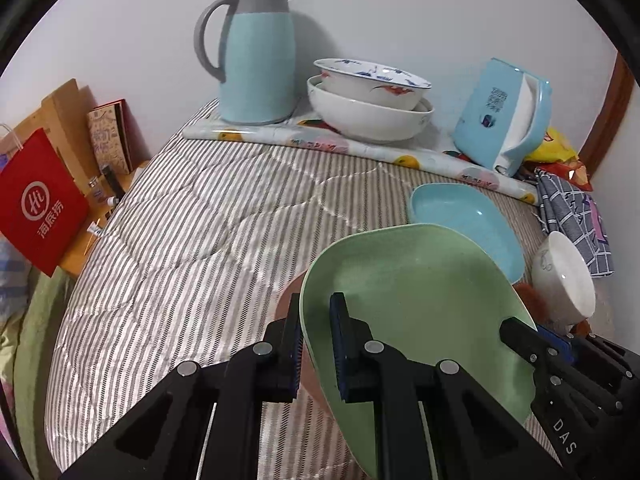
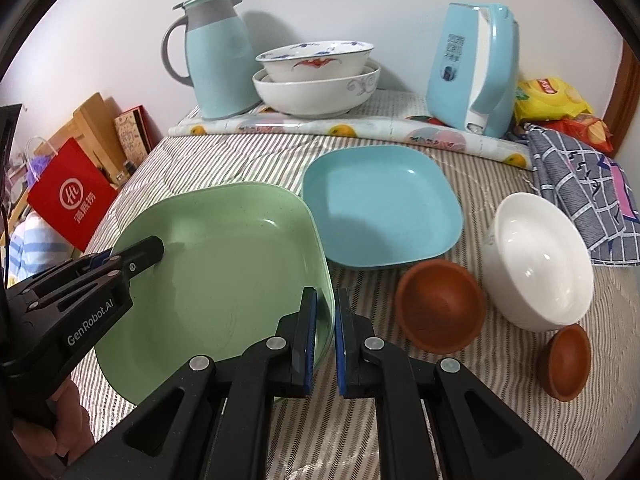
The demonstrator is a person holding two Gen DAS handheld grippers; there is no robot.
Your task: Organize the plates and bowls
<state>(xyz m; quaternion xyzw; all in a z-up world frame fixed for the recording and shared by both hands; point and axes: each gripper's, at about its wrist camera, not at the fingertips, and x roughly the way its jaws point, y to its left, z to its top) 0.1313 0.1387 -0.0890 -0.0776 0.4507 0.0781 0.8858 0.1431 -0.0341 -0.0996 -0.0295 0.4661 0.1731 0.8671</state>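
1. Right wrist view: a matte green plate (image 2: 224, 264), square with rounded corners and a raised rim, is held tilted above a quilted bed (image 2: 500, 400) covered in grey-and-white stripes; its left part sits higher in the picture than the edge nearest the camera.
2. Clamped on the plate's near right rim is the right gripper (image 2: 325, 334), its blue-padded fingers pressed on either side of the rim.
3. At the plate's left rim, the left gripper (image 2: 154, 250) pinches the edge, a black finger lying over the inner surface; a hand (image 2: 60, 432) grips its handle.
4. Left wrist view: the left gripper (image 1: 316, 344) bites the same green plate (image 1: 420, 312), one pad inside, one outside the rim.
5. Just beyond it lies a glossy blue plate (image 2: 380, 208), same rounded-square shape, flat on the bed.
6. To the right stand a smooth white bowl (image 2: 540, 260), a larger terracotta bowl (image 2: 440, 306) and a smaller terracotta bowl (image 2: 566, 362), all round and tipped towards the camera.
7. By the wall, two patterned porcelain bowls (image 2: 316, 80) are nested, between a teal jug (image 2: 216, 56) and a blue kettle (image 2: 472, 68).
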